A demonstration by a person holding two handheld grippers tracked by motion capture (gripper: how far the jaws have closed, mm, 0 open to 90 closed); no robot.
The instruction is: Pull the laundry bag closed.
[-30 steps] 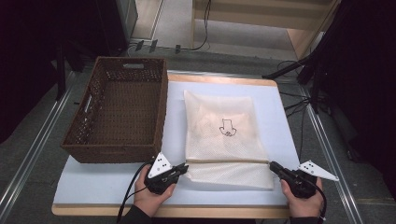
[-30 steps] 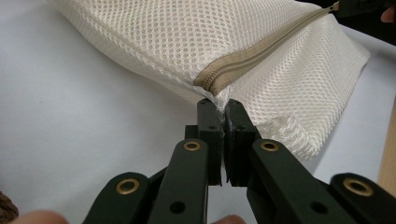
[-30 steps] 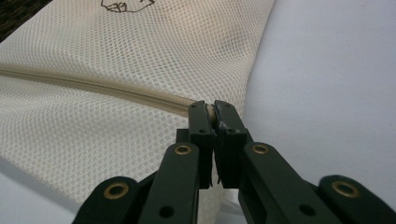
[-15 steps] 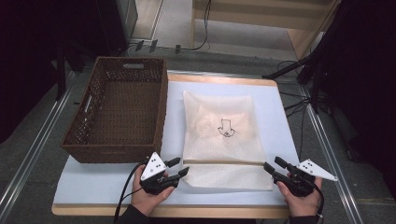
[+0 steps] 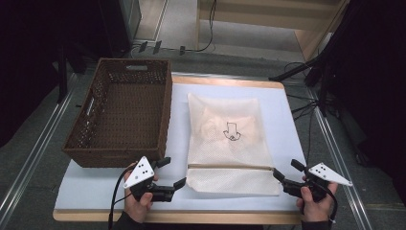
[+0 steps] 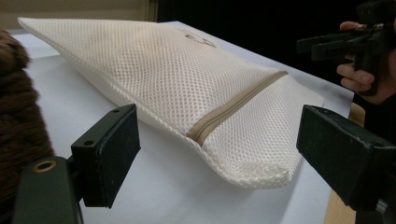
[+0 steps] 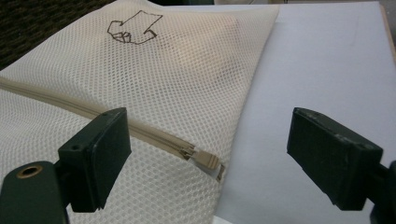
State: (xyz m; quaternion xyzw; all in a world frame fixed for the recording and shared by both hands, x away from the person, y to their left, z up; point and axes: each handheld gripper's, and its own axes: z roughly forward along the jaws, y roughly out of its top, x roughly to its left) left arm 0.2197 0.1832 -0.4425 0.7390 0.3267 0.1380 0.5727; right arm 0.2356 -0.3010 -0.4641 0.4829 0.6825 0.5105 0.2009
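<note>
My left gripper (image 5: 173,173) has its jaws spread wide, having just been opening, and nothing is pinched between them; in the left gripper view the pads stand apart from the near left corner of the mesh bag (image 6: 196,88), which lies just beyond them on the table. My right gripper (image 5: 285,173) is the same: jaws wide apart, just opened, with no hold on anything. In the right gripper view the bag's zipper pull (image 7: 201,158) lies between the two pads, low on the fabric, touched by neither.

The mesh bag (image 5: 229,143) lies flat on the white table top (image 5: 91,184), lengthwise from near to far, right of centre. Its tan zipper (image 5: 230,166) runs across it close to the near end, and a black arrow mark (image 5: 231,131) is drawn on its middle. Something pale shows through the mesh under that mark; I cannot tell what it is.

To the left of the bag, on the far left part of the table, stands the brown wicker basket (image 5: 86,143), its near right corner close to my left gripper.
</note>
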